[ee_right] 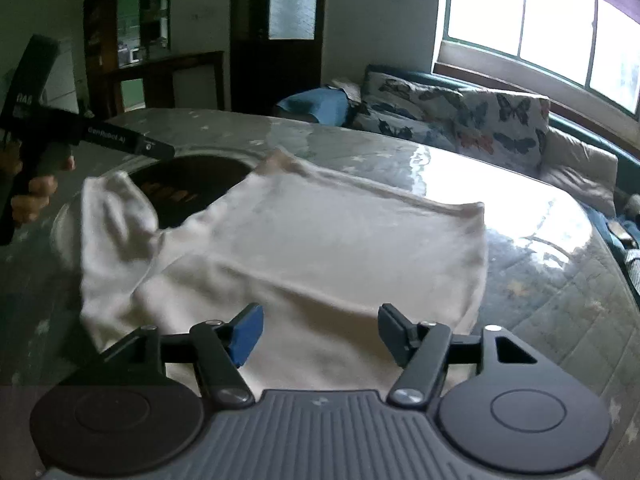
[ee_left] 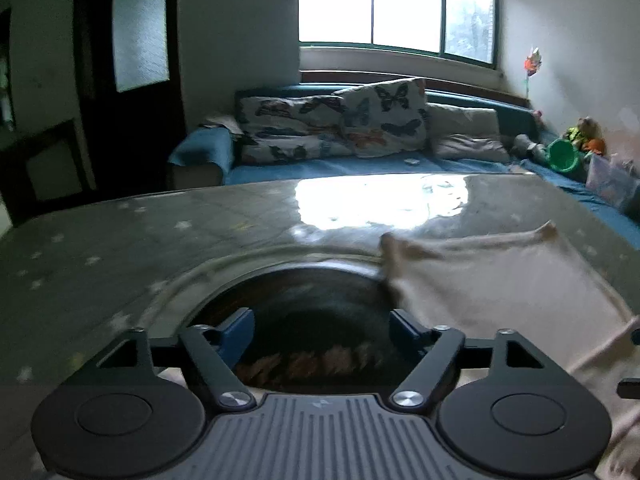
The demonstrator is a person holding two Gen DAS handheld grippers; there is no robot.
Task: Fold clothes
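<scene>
Across the middle of the right wrist view, one cream knit garment (ee_right: 304, 248) lies on the glossy star-patterned tabletop (ee_right: 540, 320), body spread fairly flat, one sleeve (ee_right: 112, 216) bunched at centre left over the rim of a round dark recess (ee_right: 188, 188) in the tabletop. In the left wrist view it sits at right. Judged from this: perhaps one fold laid, more folds left; the blur makes it hard to say. Right gripper (ee_right: 320, 334): blue-padded fingers spread, nothing between them, cloth below. Left gripper (ee_left: 322, 332): fingers spread wide over the recess, empty. Count: one garment, two grippers, one hand (ee_right: 34, 192) visible at far left gripping the other tool.
</scene>
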